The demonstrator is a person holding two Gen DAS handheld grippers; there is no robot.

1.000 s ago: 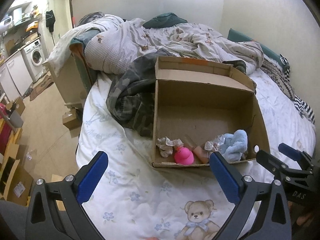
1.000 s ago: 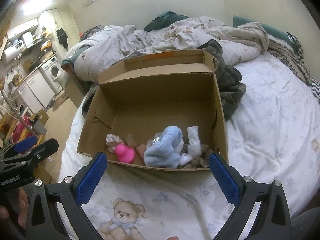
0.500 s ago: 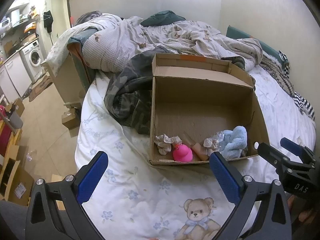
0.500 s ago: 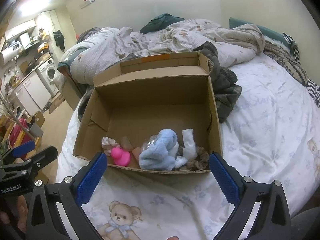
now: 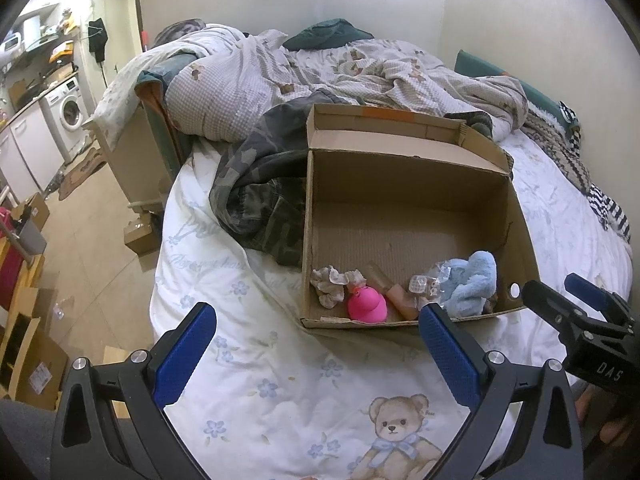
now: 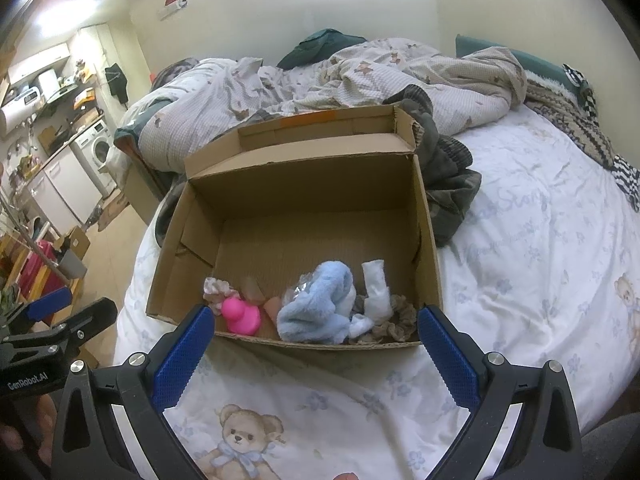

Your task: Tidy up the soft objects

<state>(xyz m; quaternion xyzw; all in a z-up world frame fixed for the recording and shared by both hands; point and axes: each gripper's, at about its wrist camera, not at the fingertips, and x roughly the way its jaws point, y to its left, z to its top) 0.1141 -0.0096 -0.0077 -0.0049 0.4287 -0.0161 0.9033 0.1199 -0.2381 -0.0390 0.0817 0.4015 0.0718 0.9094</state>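
Cardboard box (image 6: 428, 240) mid-frame holds pink duck (image 6: 241, 315) and blue cloth (image 6: 320, 308); both left gripper (image 5: 316, 344) and right gripper (image 6: 312, 344) gape empty, and a reach may snag the near wall.

A washing machine (image 5: 69, 114) stands far left by white cabinets (image 5: 22, 152). Rumpled checked bedding (image 5: 360, 76) lies across the far bed; a striped cloth (image 5: 612, 212) sits at right.

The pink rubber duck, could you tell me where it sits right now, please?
In both views, the pink rubber duck sits inside the cardboard box against its near wall, left of the blue fluffy cloth.
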